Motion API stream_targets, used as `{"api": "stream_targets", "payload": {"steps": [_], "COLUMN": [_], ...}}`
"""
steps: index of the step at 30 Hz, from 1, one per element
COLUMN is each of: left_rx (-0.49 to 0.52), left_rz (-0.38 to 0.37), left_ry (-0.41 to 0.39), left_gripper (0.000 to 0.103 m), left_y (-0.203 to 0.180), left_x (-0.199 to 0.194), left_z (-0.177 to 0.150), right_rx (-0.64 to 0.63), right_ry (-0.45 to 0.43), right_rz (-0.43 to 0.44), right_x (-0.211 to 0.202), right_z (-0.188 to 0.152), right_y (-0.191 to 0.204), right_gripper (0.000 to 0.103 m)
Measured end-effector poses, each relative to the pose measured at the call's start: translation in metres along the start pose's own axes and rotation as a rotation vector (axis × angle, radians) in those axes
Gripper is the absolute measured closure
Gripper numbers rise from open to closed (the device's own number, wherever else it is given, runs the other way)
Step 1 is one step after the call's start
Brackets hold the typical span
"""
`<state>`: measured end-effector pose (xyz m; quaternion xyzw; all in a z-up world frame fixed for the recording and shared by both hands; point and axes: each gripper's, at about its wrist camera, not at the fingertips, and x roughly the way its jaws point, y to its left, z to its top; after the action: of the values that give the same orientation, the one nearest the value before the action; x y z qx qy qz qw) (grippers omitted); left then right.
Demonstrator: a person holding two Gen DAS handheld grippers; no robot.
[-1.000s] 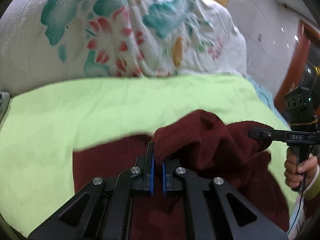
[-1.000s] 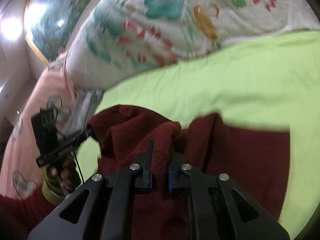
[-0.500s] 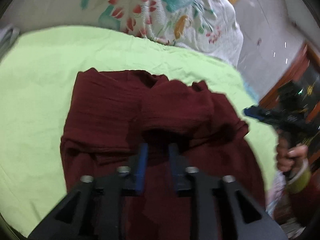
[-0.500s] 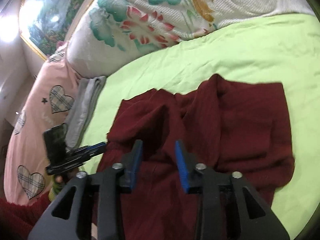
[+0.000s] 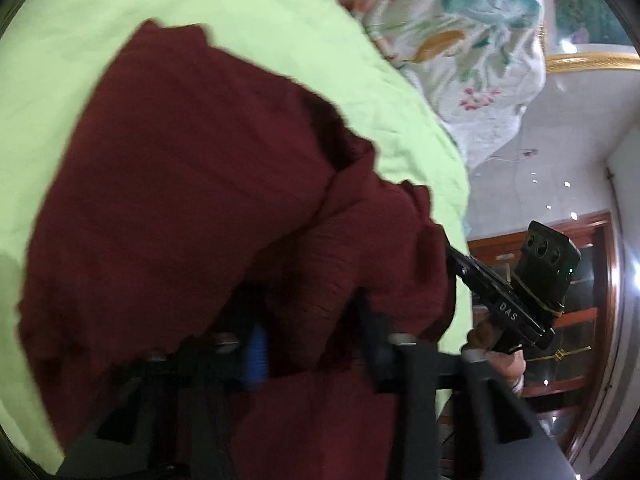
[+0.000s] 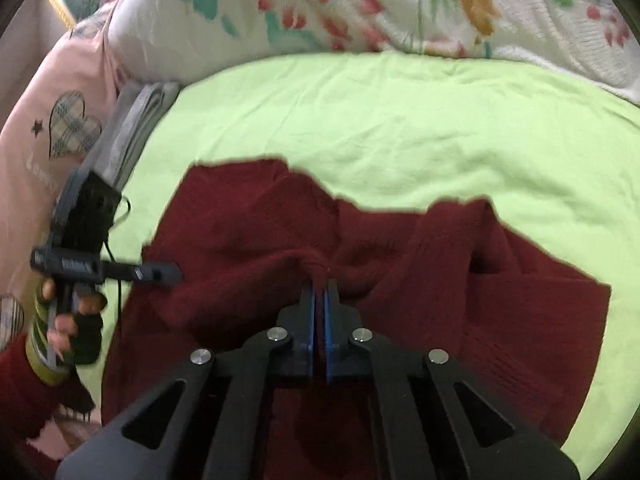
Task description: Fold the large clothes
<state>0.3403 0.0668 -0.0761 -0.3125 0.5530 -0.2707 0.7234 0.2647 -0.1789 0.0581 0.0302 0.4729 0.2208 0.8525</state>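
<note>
Lying bunched across a lime-green sheet (image 6: 400,120), a dark red sweater (image 6: 248,232) fills the lower middle of both wrist views; its far edge is uneven, with a notch of green showing between two raised humps of cloth, and its right part lies flatter than the rumpled left; the right gripper (image 6: 319,284) has its blue-lined jaws drawn close together on a small pinch of the sweater, the knit rising in a ridge just ahead of the tips; in the left wrist view the same tool shows at the right edge as a black body held by a hand (image 5: 508,360), its front end buried in the red cloth; the left gripper (image 5: 310,320) is blurred, its jaws standing apart with a fold of the sweater draped between and over them, one blue pad (image 5: 256,354) visible on the left side and the other hidden by cloth; from the right wrist view this gripper appears at the left, gripped by a hand (image 6: 78,320) in a dark fingerless glove with a striped cuff, its tip touching the sweater's left edge; a white quilt with flowers (image 6: 360,4) lies heaped beyond the sheet; a pink pillow with plaid hearts (image 6: 52,120) sits at the far left, with a folded grey cloth (image 6: 132,124) beside it; a dark wooden cabinet (image 5: 592,320) stands past the bed's edge.
</note>
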Motion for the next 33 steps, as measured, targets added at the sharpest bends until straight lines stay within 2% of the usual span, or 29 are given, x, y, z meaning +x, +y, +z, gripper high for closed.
{"api": "stream_targets", "payload": {"steps": [3,5,7,8,9,11,12,14,16,20,22,25,27,29,30,33], "left_rx": [0.041,0.07,0.106,0.131,0.163,0.219,0.239,0.244,0.252,0.288,0.314,0.315,0.295,0.267,0.257,0.231], "left_rz": [0.011,-0.018,-0.082,-0.102,-0.096,-0.04,-0.015,-0.012,-0.013,-0.016,0.009,0.003,-0.014,0.004,0.017,0.059], "left_ry": [-0.084,-0.159,-0.227,-0.252,-0.271,-0.281,-0.269,-0.215,-0.165,-0.062,-0.038,-0.061,-0.11,-0.141,-0.147,-0.13], "left_gripper": [0.087,0.088,0.088,0.088,0.089,0.089,0.089,0.09,0.09,0.091,0.09,0.07,0.054,0.05,0.05,0.048], "left_y": [-0.016,-0.031,-0.045,-0.051,-0.056,-0.058,-0.057,-0.046,-0.035,-0.023,-0.021,-0.023,-0.026,-0.031,-0.035,-0.045], "left_x": [-0.011,-0.029,-0.048,-0.055,-0.06,-0.063,-0.059,-0.049,-0.039,-0.029,-0.032,-0.047,-0.06,-0.06,-0.056,-0.034], "left_z": [0.008,0.013,0.013,0.011,0.006,-0.005,-0.011,-0.026,-0.044,-0.079,-0.092,-0.094,-0.087,-0.07,-0.062,-0.041], "right_rx": [-0.008,-0.024,-0.035,-0.053,-0.082,-0.132,-0.155,-0.198,-0.165,-0.034,0.023,0.131,0.182,0.236,0.265,0.268], "right_ry": [-0.143,-0.33,-0.537,-0.594,-0.614,-0.578,-0.534,-0.418,-0.323,-0.212,-0.168,-0.136,-0.186,-0.241,-0.253,-0.252], "right_rz": [0.057,0.128,0.185,0.188,0.192,0.199,0.159,0.086,0.083,0.146,0.156,0.197,0.203,0.165,0.134,0.016], "right_x": [-0.027,-0.065,-0.107,-0.119,-0.125,-0.121,-0.112,-0.093,-0.082,-0.079,-0.08,-0.088,-0.102,-0.11,-0.111,-0.101], "right_z": [0.018,0.028,0.023,0.016,0.007,-0.017,-0.035,-0.072,-0.102,-0.148,-0.159,-0.158,-0.151,-0.141,-0.134,-0.111], "right_y": [0.008,0.015,0.017,0.019,0.021,0.023,0.024,0.023,0.013,-0.004,-0.008,-0.014,-0.012,-0.013,-0.014,-0.013], "right_gripper": [0.1,0.1,0.1,0.1,0.1,0.1,0.1,0.1,0.1,0.097,0.097,0.094,0.082,0.046,0.039,0.038]}}
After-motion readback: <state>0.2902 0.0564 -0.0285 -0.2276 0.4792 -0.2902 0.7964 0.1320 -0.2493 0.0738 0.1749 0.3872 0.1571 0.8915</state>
